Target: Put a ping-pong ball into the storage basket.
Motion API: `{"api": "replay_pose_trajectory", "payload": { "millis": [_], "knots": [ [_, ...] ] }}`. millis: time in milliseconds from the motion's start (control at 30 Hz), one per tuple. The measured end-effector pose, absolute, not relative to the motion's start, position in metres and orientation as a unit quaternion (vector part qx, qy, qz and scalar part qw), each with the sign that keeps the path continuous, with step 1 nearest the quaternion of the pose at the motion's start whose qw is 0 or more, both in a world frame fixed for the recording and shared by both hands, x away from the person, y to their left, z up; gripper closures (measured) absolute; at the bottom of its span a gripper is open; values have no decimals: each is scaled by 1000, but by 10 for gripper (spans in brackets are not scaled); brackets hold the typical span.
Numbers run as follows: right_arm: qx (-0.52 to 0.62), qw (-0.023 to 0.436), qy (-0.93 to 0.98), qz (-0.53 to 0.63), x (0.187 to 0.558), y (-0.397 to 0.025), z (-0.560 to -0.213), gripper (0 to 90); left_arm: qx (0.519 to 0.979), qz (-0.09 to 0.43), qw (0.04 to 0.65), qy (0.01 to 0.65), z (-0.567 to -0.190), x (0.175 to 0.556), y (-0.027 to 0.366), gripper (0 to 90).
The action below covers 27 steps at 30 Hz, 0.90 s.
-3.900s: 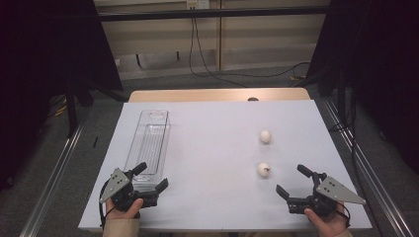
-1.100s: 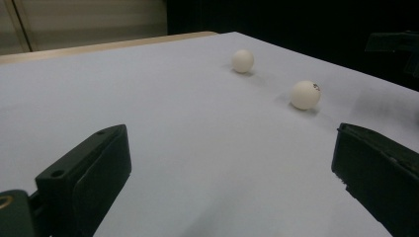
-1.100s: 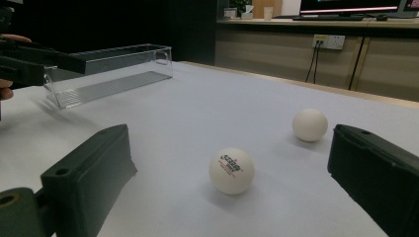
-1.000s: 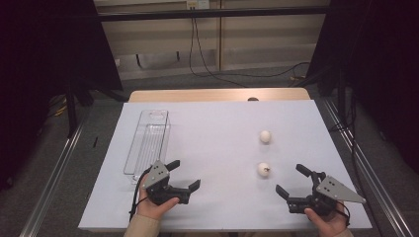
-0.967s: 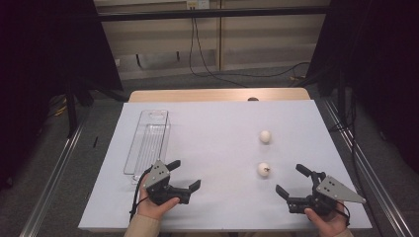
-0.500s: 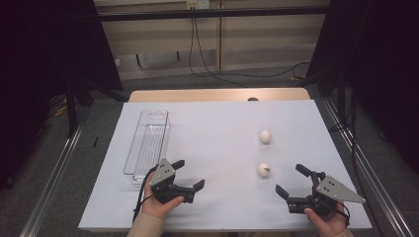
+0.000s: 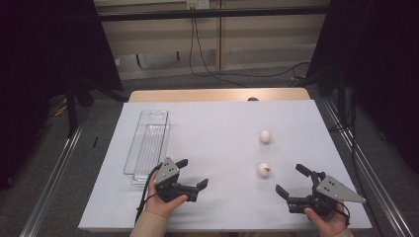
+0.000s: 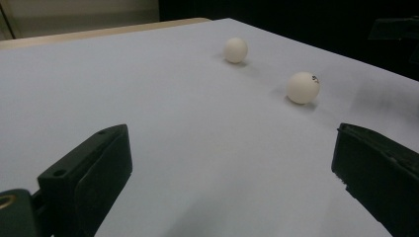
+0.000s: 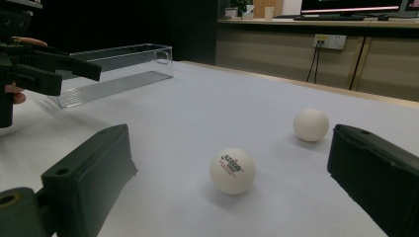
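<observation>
Two white ping-pong balls lie on the white table top. The near ball [image 7: 264,169] [image 9: 232,171] carries a printed logo, and the far ball [image 7: 266,136] [image 9: 311,124] is plain. My left gripper [image 7: 193,173] [image 8: 230,148] is open and empty at the front, just right of the clear tray, and points toward both balls [image 8: 303,87] [image 8: 235,50]. My right gripper [image 7: 290,178] [image 9: 230,133] is open too, low at the front right, with the near ball a short way ahead of its jaws.
A long clear plastic tray [image 7: 148,143] [image 9: 118,69] lies lengthwise along the left side of the table. A wooden edge [image 7: 217,95] runs behind the white sheet. Dark curtains and metal rails flank the table. Cables hang down the back wall.
My left gripper has moved right, from the tray's front end toward the table's middle, and turned toward the balls. The right gripper and both balls have stayed put.
</observation>
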State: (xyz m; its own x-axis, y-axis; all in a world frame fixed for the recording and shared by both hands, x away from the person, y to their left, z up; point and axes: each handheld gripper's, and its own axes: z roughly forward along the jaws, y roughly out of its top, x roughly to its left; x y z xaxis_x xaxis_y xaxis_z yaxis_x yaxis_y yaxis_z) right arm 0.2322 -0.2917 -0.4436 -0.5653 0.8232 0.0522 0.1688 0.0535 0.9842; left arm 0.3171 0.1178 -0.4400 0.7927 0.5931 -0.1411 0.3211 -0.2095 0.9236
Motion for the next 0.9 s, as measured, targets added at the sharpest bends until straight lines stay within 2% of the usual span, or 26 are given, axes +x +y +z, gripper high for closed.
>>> {"api": "replay_pose_trajectory", "payload": {
  "millis": [900],
  "knots": [
    [369, 282, 669, 580, 233, -291, -443, 29, 780, 118, 544, 285, -440, 321, 99, 21]
  ]
}}
